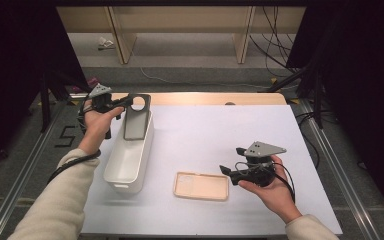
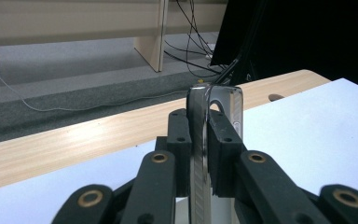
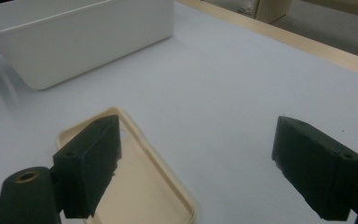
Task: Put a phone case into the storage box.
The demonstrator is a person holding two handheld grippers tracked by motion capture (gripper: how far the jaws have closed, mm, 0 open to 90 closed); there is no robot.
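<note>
My left gripper (image 1: 125,102) is shut on the top edge of a dark phone case (image 1: 136,117), which hangs over the far end of the white bin (image 1: 117,168). In the left gripper view the case (image 2: 200,140) stands edge-on, pinched between the jaws of that gripper (image 2: 199,140). A beige phone case (image 1: 201,186) lies flat on the white table top near the front. My right gripper (image 1: 225,172) is open just right of it, above the table. In the right gripper view the beige case (image 3: 140,182) lies partly under the left jaw of the open gripper (image 3: 196,163).
The white bin (image 3: 70,32) stands lengthwise on the left of the white table top (image 1: 220,135). A wooden table edge (image 1: 205,98) runs along the back. Black frame rails and cables flank the table; shelves stand on the floor beyond.
</note>
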